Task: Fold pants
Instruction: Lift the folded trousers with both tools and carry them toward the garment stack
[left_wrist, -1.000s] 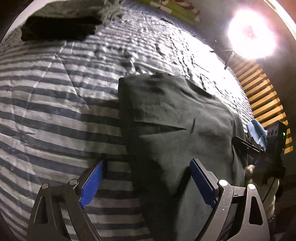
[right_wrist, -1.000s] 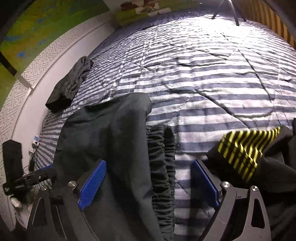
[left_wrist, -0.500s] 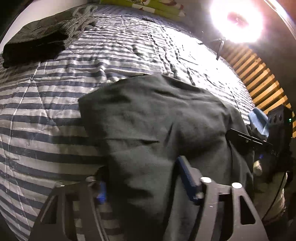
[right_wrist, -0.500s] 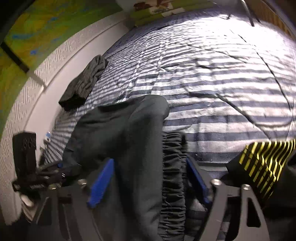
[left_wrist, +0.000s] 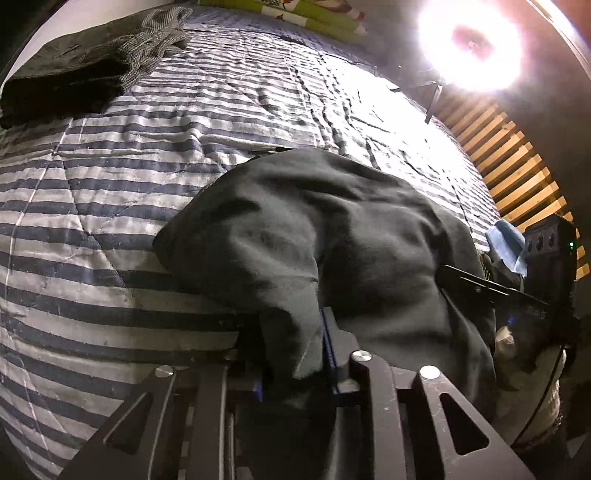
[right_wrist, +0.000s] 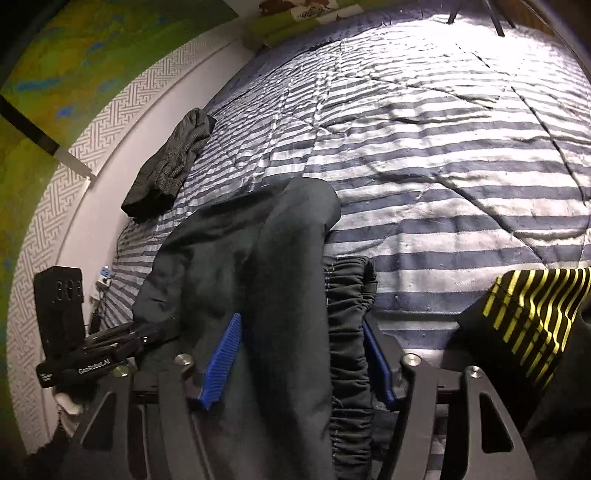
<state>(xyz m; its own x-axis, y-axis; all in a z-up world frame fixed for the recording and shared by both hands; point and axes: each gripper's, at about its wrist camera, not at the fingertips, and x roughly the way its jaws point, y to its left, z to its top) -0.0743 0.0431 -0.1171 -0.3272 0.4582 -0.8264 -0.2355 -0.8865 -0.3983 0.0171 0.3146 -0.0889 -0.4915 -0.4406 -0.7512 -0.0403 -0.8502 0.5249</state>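
Dark green pants (left_wrist: 332, 229) lie bunched on the striped bed cover (left_wrist: 110, 192). My left gripper (left_wrist: 291, 358) has a fold of the pants' near edge between its blue pads, and its jaws are closing on it. In the right wrist view the pants (right_wrist: 280, 258) show their gathered elastic waistband (right_wrist: 349, 306). My right gripper (right_wrist: 301, 362) straddles the waistband and the folded cloth beside it. Its jaws are closing, and both blue pads (right_wrist: 221, 362) touch the fabric. Each view shows the other gripper's black body at its edge.
A folded dark grey garment (right_wrist: 170, 162) lies at the far left of the bed, by the white wall. A black garment with yellow stripes (right_wrist: 535, 317) sits near right. A bright lamp (left_wrist: 472, 48) and wooden slats (left_wrist: 517, 177) stand beyond the bed's right side.
Both pairs of jaws have narrowed from wide open onto the pants. The left gripper slid in over the pants' edge, and the cloth has bunched up between the pads.
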